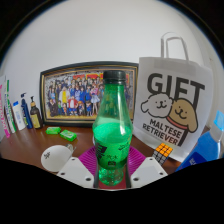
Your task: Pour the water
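Note:
A green plastic bottle (112, 125) with a black cap stands upright between my fingers, filling the middle of the gripper view. My gripper (112, 172) is shut on the bottle's lower body, with both magenta pads (88, 160) pressed against its sides. The bottle holds clear liquid up to roughly its shoulder. Its base is hidden below the fingers.
A framed group photo (72, 95) leans on the wall behind. A white gift bag (172, 108) printed with two dogs stands to the right. On the wooden table (25, 148) lie a white cup (55, 157), green blocks (60, 132), toiletry tubes (15, 113), a blue bottle (208, 145).

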Available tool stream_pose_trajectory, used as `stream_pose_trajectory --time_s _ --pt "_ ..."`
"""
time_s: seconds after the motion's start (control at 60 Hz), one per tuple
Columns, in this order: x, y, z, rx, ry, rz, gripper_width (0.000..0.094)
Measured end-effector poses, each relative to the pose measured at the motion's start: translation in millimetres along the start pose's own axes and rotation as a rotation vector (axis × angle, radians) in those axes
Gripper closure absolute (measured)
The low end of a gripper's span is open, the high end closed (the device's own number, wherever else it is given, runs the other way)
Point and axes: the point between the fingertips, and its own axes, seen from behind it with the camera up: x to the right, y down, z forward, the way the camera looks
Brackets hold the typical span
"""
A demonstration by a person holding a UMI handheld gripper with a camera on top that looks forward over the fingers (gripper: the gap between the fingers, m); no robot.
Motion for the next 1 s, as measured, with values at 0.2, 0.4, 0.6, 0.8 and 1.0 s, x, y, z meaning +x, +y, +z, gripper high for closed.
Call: stream_pose_trajectory --time_s 0.2,0.4,0.6,0.8,1.0 --pt "4.1 17.8 1.3 0.038 0.027 0.024 0.0542" --pt "3.2 28.8 -5.2 -0.023 0.048 0.035 0.024" --pt "5.6 28.8 -49.7 -0.131 0.126 0.039 0.0073" --pt "-28.0 20.9 -139.5 -0.26 0.174 0.035 0.0083" --pt "-77.4 10.9 -228.7 -0.297 0.224 -0.029 0.0081"
